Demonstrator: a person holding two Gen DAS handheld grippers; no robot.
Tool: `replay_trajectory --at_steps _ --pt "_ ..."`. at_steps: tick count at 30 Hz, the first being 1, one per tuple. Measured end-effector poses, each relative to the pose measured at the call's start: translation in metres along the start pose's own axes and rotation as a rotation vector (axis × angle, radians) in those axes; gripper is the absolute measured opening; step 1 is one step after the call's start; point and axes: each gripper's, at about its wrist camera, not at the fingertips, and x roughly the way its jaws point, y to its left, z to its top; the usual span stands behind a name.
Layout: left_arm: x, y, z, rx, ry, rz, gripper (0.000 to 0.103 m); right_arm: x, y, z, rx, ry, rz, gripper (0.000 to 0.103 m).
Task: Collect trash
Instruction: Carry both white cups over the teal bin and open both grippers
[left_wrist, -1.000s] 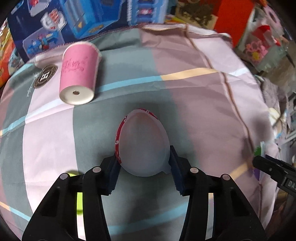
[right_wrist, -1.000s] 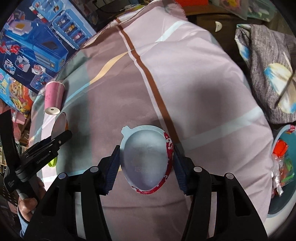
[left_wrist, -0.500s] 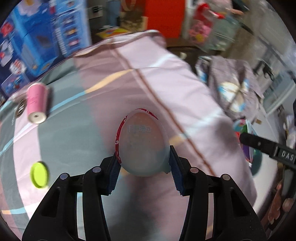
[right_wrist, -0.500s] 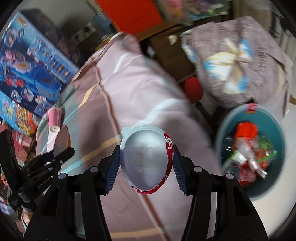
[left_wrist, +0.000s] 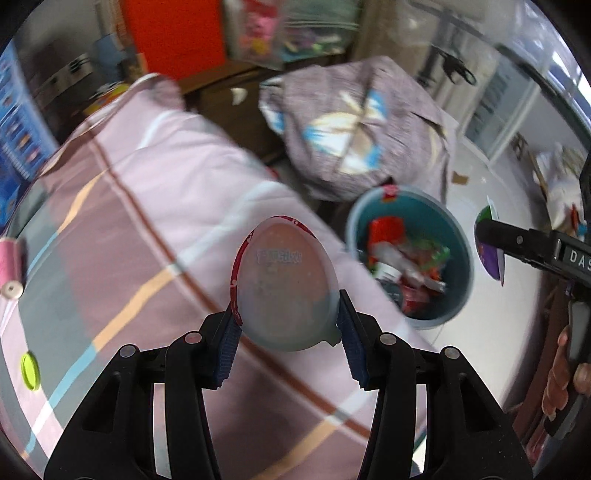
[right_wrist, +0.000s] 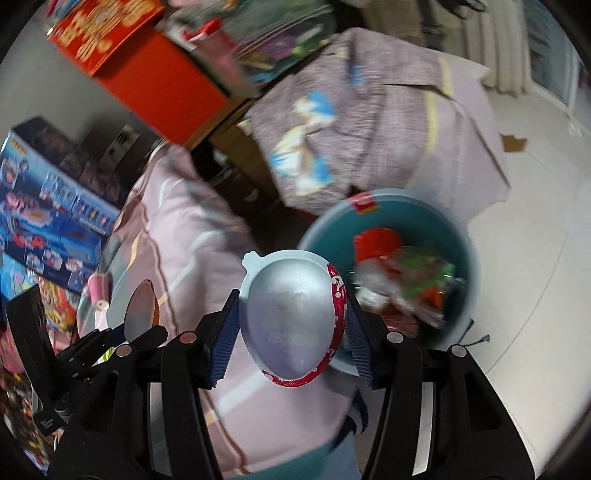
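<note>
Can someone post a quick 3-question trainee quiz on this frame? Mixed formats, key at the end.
1. True or false: the left gripper and the right gripper each grip an egg-shaped plastic shell.
2. Where does the teal bin stand? A) on the bed B) on the floor beside the bed C) on the shelf
3. Name two small items lying on the striped bedsheet in the left wrist view.

Key
1. True: the left egg shell and the right egg shell sit between the blue pads.
2. B, with wrappers already inside.
3. The pink cup on its side and the green lid.
</note>
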Motion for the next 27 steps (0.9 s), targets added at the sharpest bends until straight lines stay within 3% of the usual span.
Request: replay_trajectory --at_steps 10,22,24,27 --pt "0.034 -0.066 0.012 0.108 0.057 -0.061 0.05 -0.008 -0.071 -0.004 0.114 -0.001 -0.024 0.052" --pt "0.084 -0.109 0.028 0.164 0.147 -0.096 0.051 0.013 -0.101 0.003 0.158 0.047 -0.031 0.052" --pt "0.091 -0.111 0.032 0.161 0.153 -0.094 0.052 0.017 -0.103 0.004 0.159 0.055 -0.031 0.052" --pt "0.097 -0.108 0.036 0.142 0.161 -0.087 0.063 0.024 -0.103 0.006 0.156 0.068 -0.034 0.052"
